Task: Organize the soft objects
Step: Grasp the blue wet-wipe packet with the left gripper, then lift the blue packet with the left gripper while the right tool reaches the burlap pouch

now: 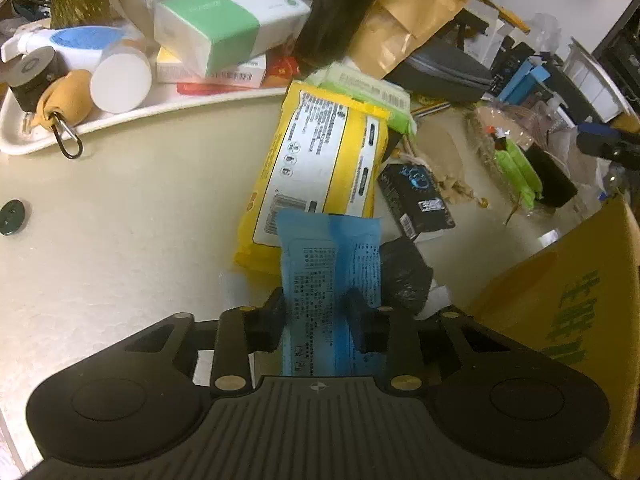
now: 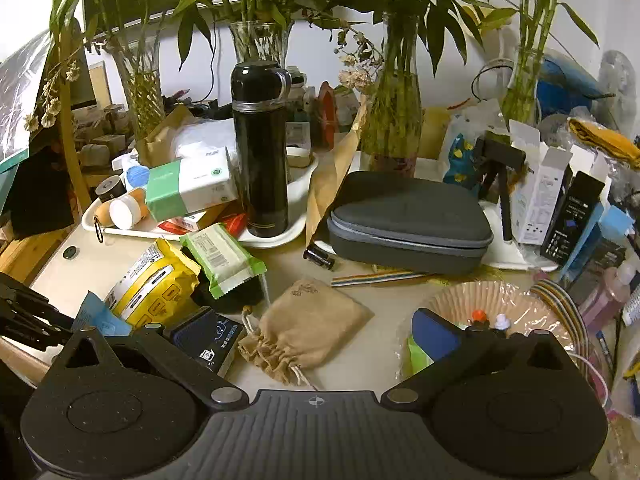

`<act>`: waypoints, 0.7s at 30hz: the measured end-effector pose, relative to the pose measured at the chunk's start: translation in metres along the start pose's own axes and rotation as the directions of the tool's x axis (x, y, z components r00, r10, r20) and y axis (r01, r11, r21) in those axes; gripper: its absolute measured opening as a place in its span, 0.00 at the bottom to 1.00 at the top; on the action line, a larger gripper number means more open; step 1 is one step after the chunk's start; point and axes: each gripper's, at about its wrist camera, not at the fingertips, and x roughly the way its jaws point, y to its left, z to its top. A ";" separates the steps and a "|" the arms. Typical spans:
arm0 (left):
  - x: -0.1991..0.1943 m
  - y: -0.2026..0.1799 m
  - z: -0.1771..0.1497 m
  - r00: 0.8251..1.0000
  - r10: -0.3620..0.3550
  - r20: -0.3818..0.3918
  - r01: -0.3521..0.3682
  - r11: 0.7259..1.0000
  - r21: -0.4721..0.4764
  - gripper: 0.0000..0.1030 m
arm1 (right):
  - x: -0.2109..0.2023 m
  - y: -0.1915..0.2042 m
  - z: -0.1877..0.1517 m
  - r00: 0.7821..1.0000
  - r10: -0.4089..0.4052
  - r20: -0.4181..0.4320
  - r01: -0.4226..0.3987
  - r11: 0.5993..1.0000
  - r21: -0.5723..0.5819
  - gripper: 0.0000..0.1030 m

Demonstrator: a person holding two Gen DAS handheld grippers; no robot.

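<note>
My left gripper (image 1: 316,312) is shut on a blue soft tissue pack (image 1: 328,268), held just above the table near a yellow wipes pack (image 1: 316,172) and a green pack (image 1: 368,92). In the right wrist view the blue pack (image 2: 98,316) shows at the left, with the yellow pack (image 2: 154,284), the green pack (image 2: 222,260) and a tan drawstring pouch (image 2: 308,328). My right gripper (image 2: 316,328) is open and empty above the pouch.
A white tray (image 2: 280,240) holds a black flask (image 2: 260,152), a tissue box (image 2: 188,188) and jars. A grey zip case (image 2: 408,220), a dark box (image 2: 208,340), a wrapped paper bowl (image 2: 492,304) and vases crowd the table. A yellow carton (image 1: 560,312) stands at right.
</note>
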 end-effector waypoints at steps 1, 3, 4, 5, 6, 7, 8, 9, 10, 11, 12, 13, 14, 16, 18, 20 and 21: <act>-0.003 -0.001 0.000 1.000 -0.003 0.006 0.003 1.000 -0.002 0.24 | 0.000 0.000 0.000 1.000 0.004 0.000 -0.004 1.000 0.001 1.00; -0.007 -0.002 0.002 1.000 -0.007 0.016 0.007 1.000 -0.009 0.21 | -0.001 0.000 0.000 1.000 0.004 0.003 -0.004 1.000 -0.004 1.00; -0.010 -0.005 0.003 1.000 -0.005 0.021 0.005 1.000 -0.006 0.19 | -0.001 0.001 0.000 1.000 0.002 0.005 -0.002 1.000 -0.008 1.00; -0.013 -0.007 0.004 1.000 -0.004 0.030 0.004 1.000 0.000 0.18 | -0.001 0.001 0.000 1.000 0.001 0.007 -0.001 1.000 -0.008 1.00; -0.017 -0.010 0.004 0.999 0.001 0.040 -0.001 1.000 0.003 0.17 | -0.001 0.001 0.000 1.000 0.002 0.007 -0.002 1.000 -0.006 1.00; -0.020 -0.012 0.005 0.999 0.005 0.047 -0.006 1.000 0.007 0.16 | -0.001 0.001 0.000 1.000 0.004 0.007 -0.004 1.000 -0.007 1.00; -0.022 -0.015 0.005 0.998 0.009 0.056 -0.010 1.000 0.014 0.15 | -0.001 0.001 0.000 1.000 0.006 0.008 -0.006 1.000 -0.010 1.00; -0.025 -0.017 0.005 0.998 0.011 0.064 -0.012 1.000 0.021 0.15 | -0.001 0.001 0.000 1.000 0.005 0.009 -0.005 1.000 -0.011 1.00; -0.027 -0.019 0.006 0.997 0.014 0.072 -0.016 1.000 0.026 0.14 | -0.001 0.001 0.000 1.000 0.004 0.008 -0.004 1.000 -0.011 1.00; -0.030 -0.022 0.006 0.997 0.022 0.080 -0.025 0.999 0.034 0.14 | -0.001 0.001 0.000 1.000 0.003 0.007 -0.003 1.000 -0.011 1.00; -0.032 -0.025 0.006 0.996 0.032 0.086 -0.036 0.998 0.044 0.14 | -0.002 0.001 0.000 1.000 0.002 0.008 -0.002 1.000 -0.009 1.00; -0.035 -0.028 0.006 0.995 0.040 0.095 -0.045 0.998 0.052 0.13 | -0.003 0.000 0.000 1.000 0.005 0.011 -0.004 1.000 -0.009 1.00; -0.038 -0.030 0.006 0.993 0.047 0.104 -0.054 0.997 0.061 0.13 | -0.003 0.000 0.000 1.000 0.006 0.014 -0.006 1.000 -0.010 1.00; -0.044 -0.036 0.005 0.989 0.078 0.125 -0.088 0.993 0.083 0.13 | -0.004 0.000 0.000 1.000 0.003 0.016 -0.003 1.000 -0.012 1.00; -0.050 -0.040 0.005 0.984 0.106 0.146 -0.120 0.988 0.096 0.13 | -0.004 0.000 0.000 1.000 0.001 0.016 -0.001 1.000 -0.010 1.00; -0.056 -0.044 0.004 0.978 0.125 0.168 -0.144 0.984 0.105 0.13 | -0.004 -0.001 0.000 1.000 -0.001 0.017 0.001 1.000 -0.009 1.00; -0.059 -0.046 0.004 0.973 0.137 0.184 -0.158 0.981 0.108 0.13 | -0.004 -0.001 0.000 1.000 -0.002 0.019 0.002 1.000 -0.009 1.00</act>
